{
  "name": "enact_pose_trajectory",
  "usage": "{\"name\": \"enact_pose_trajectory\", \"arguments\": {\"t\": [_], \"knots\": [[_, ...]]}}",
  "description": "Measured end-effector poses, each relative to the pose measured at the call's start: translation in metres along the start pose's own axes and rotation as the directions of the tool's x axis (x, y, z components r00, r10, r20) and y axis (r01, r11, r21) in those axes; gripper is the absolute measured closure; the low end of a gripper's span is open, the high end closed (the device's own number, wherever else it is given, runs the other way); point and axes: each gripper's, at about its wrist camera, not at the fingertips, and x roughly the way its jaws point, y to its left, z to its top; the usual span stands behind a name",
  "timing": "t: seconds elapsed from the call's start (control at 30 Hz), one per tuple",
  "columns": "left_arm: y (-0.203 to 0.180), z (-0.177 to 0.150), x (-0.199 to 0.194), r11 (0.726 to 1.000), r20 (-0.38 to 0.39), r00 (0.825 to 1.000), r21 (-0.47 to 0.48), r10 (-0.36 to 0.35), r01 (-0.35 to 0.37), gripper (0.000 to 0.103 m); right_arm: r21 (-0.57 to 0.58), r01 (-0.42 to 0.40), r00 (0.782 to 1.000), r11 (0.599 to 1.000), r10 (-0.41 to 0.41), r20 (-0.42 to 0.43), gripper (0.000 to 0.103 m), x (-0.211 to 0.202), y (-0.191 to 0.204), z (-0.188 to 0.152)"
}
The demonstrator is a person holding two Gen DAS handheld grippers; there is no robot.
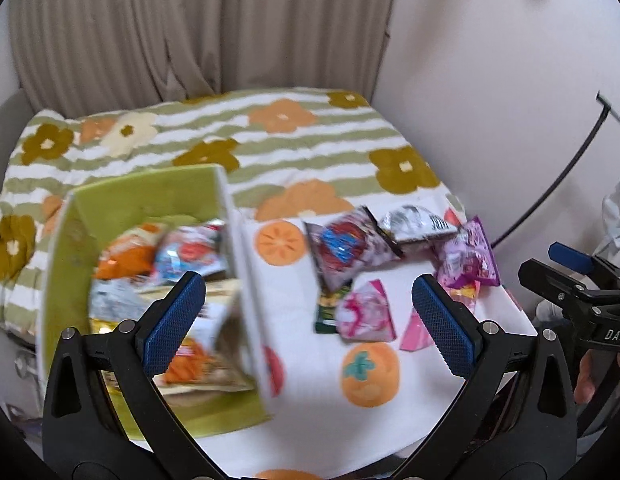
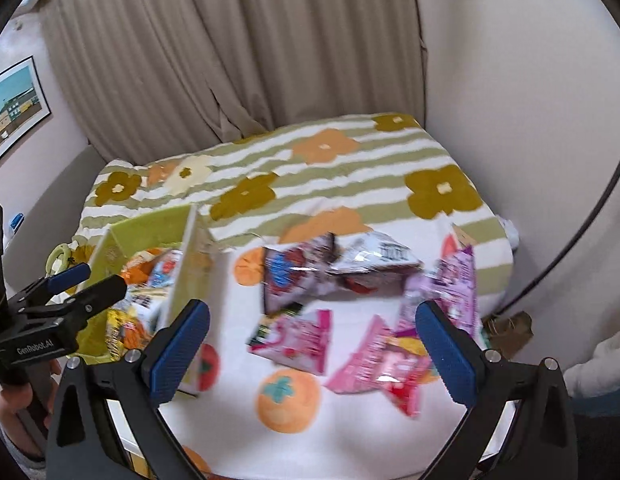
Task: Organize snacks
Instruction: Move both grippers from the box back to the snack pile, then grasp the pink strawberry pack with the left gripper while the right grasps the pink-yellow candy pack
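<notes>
Both empty: left gripper [image 1: 310, 320] marked "GenRobot.AI", right gripper [image 2: 313, 346] "DAS"; packet labels seemingly blurred.

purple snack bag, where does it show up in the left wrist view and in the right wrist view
Left wrist view: the purple snack bag lies at right of centre, farthest right in the loose pile on the white cloth, just above the right fingertip.
Right wrist view: the same bag is at right of centre, above the right blue pad.
Shared landmark: the green box of snacks stands left of the pile in both.
</notes>
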Motion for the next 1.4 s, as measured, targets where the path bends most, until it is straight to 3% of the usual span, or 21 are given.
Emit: {"name": "enact_pose_trajectory", "arguments": {"t": [0.23, 0.33, 0.73, 0.93, 1.0, 1.03, 1.4], "knots": [[-0.058, -0.019, 0.058, 0.999, -0.089, 0.996, 0.028, -0.018, 0.02, 0.001, 0.085, -0.041, 0.993, 0.996, 0.05, -0.103, 0.0, 0.029, -0.069, -0.016], [-0.072, -0.033, 0.088, 0.998, -0.113, 0.993, 0.062, 0.01, -0.003, 0.001, 0.132, -0.071, 0.985, 0.989, 0.091, -0.146, 0.0, 0.049, -0.09, -0.032], [-0.096, -0.08, 0.182, 0.976, -0.128, 0.984, 0.192, 0.127, -0.101, 0.001, 0.193, -0.115, 0.965, 0.974, 0.156, -0.213, 0.0, 0.111, -0.121, -0.079], [-0.104, -0.089, 0.2, 0.963, -0.152, 0.975, 0.243, 0.16, -0.12, 0.012, 0.218, -0.141, 0.96, 0.966, 0.187, -0.207, 0.0, 0.128, -0.123, -0.084], [-0.104, -0.092, 0.203, 0.962, -0.166, 0.972, 0.242, 0.165, -0.122, 0.022, 0.223, -0.144, 0.959, 0.964, 0.192, -0.207, 0.0, 0.132, -0.124, -0.085], [-0.104, -0.093, 0.204, 0.961, -0.166, 0.971, 0.244, 0.173, -0.129, 0.023, 0.223, -0.144, 0.96, 0.964, 0.191, -0.206, 0.0, 0.134, -0.124, -0.086], [-0.101, -0.093, 0.196, 0.973, -0.174, 0.975, 0.21, 0.138, -0.1, 0.044, 0.189, -0.134, 0.959, 0.973, 0.175, -0.221, 0.0, 0.146, -0.123, -0.086]]}}
